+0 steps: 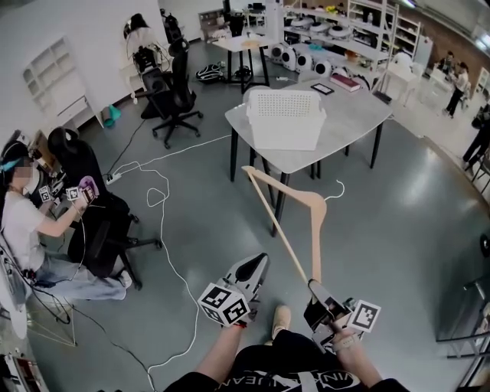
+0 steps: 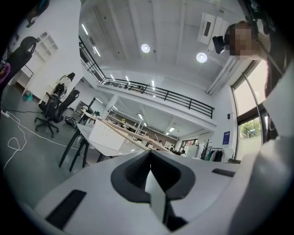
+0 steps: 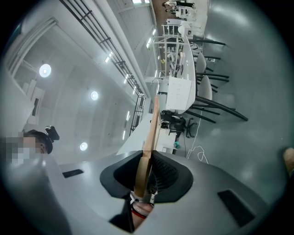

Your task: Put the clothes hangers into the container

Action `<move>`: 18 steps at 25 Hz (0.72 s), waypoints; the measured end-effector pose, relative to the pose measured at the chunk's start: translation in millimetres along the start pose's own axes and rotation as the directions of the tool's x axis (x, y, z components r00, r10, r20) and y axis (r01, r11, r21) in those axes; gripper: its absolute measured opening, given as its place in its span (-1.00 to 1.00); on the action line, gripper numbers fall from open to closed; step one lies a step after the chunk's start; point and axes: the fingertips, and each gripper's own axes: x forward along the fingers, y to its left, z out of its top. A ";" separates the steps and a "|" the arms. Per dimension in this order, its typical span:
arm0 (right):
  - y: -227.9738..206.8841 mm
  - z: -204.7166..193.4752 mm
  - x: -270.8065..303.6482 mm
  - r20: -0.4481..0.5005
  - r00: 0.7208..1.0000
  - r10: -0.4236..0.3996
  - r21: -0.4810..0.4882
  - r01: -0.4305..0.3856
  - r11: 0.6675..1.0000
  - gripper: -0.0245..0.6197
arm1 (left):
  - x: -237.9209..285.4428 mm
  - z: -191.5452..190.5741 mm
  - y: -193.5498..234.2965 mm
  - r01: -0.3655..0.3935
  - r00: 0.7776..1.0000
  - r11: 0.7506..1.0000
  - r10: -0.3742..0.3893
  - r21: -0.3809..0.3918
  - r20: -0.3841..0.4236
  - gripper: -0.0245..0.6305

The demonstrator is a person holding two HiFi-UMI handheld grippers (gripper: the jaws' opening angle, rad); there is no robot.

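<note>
A wooden clothes hanger (image 1: 281, 232) sticks up and forward from my right gripper (image 1: 318, 295), which is shut on its lower end. In the right gripper view the hanger (image 3: 149, 142) runs out from between the pads of the right gripper (image 3: 146, 170) towards the white slotted container (image 3: 179, 94). That container (image 1: 285, 119) stands on a grey table (image 1: 360, 115) ahead of me, well beyond the hanger's tip. My left gripper (image 1: 260, 264) hangs low to the left, shut with nothing in it. In its own view the left gripper (image 2: 150, 157) has its jaws pressed together; the hanger (image 2: 133, 137) and the container (image 2: 108, 135) show beyond.
A seated person (image 1: 31, 222) holds other grippers at the left, next to a black chair (image 1: 99, 230). Another office chair (image 1: 176, 96) stands at the back left. White cables (image 1: 157, 195) trail over the grey floor. Shelves (image 1: 344, 23) and people (image 1: 459, 84) are at the far right.
</note>
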 end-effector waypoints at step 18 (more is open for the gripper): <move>-38.6 91.2 55.9 -0.038 0.999 0.012 0.024 -0.011 1.000 -0.71 | 100.8 13.6 48.9 -0.027 0.999 1.000 0.027 -0.008 -0.017 -0.90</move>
